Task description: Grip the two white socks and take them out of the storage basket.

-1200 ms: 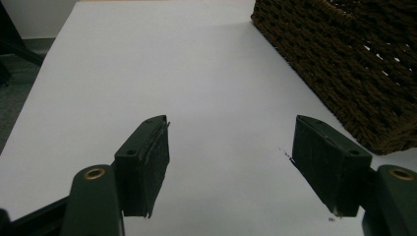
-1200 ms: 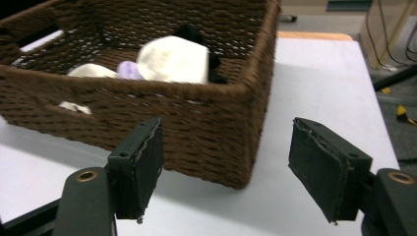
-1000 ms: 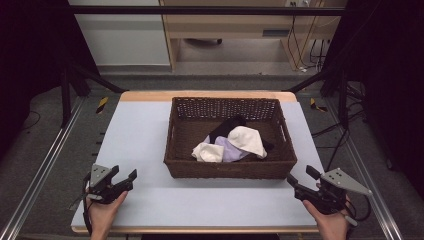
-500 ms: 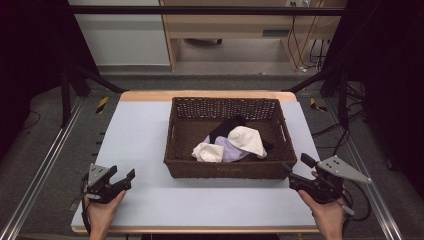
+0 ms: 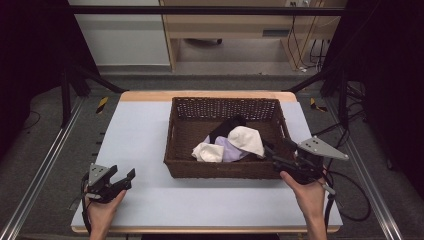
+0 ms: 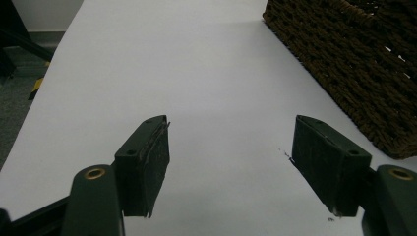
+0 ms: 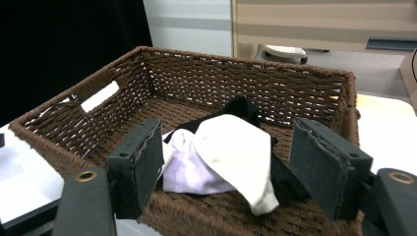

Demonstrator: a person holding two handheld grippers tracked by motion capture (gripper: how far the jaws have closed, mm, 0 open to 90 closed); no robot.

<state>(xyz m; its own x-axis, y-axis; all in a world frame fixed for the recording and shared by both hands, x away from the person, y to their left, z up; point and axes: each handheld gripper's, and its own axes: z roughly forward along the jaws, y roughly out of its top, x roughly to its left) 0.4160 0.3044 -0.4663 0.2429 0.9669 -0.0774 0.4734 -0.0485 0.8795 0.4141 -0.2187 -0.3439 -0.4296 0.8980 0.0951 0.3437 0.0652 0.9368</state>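
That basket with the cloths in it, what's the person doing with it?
A person holds a gripper in each hand. The right gripper reaches over the basket rim with jaws open, aimed at the cloths inside, touching none. The left gripper rests open on the table, holding nothing. A white, a lilac, a cream and a black cloth lie in the basket.

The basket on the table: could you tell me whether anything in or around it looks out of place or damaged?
Nothing stands out. The wicker basket sits squarely on the table, and a loose heap of cloths, white, lilac and black, lies inside it. Both grippers are open and hold nothing.
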